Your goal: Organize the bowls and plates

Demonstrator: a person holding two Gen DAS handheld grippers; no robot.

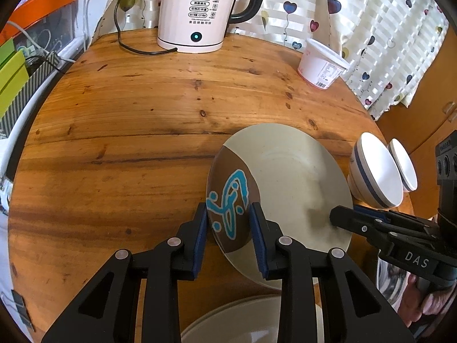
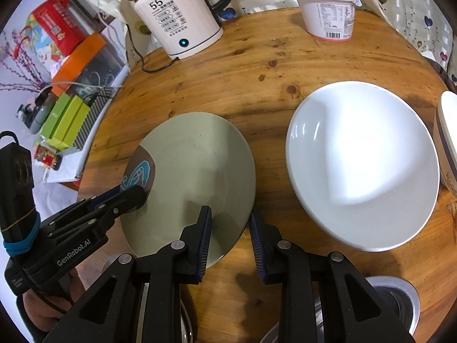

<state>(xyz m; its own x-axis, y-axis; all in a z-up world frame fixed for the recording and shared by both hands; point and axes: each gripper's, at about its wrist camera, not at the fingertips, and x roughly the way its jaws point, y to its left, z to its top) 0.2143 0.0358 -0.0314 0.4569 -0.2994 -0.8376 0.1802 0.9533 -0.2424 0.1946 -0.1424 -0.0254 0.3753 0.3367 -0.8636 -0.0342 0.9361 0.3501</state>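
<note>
Reaching in from both sides, the two grippers are on the same plate (image 1: 288, 188), a grey-green one with a brown patch and a blue squiggle on it. From its own camera, the left gripper (image 1: 227, 238) has its blue-padded fingers spread apart, with the brown patch of the plate showing between them; in the right wrist view its tip sits right at that decorated rim, though I can't tell if it's actually clamping the rim or just touching it. Same deal for the right gripper (image 2: 230, 243): jaws spread, the plate's near right rim sitting in the gap, and in the left view one of its fingers lies on top of the plate surface. The plate looks tilted, raised off the wood on the near side, and it sits toward the near edge of the tabletop (image 1: 137, 131). Just to its right there's a big white bowl (image 2: 362, 165), and beyond that at the right edge a white bowl with a dark blue stripe (image 1: 374, 171) with another white one tucked behind it. Another pale plate (image 1: 242, 323) peeks out below the left gripper at the near edge. At the far edge there's a white kettle (image 1: 197, 11) reading 55°C, with a lidded white tub (image 2: 328, 11) at the far right.
</note>
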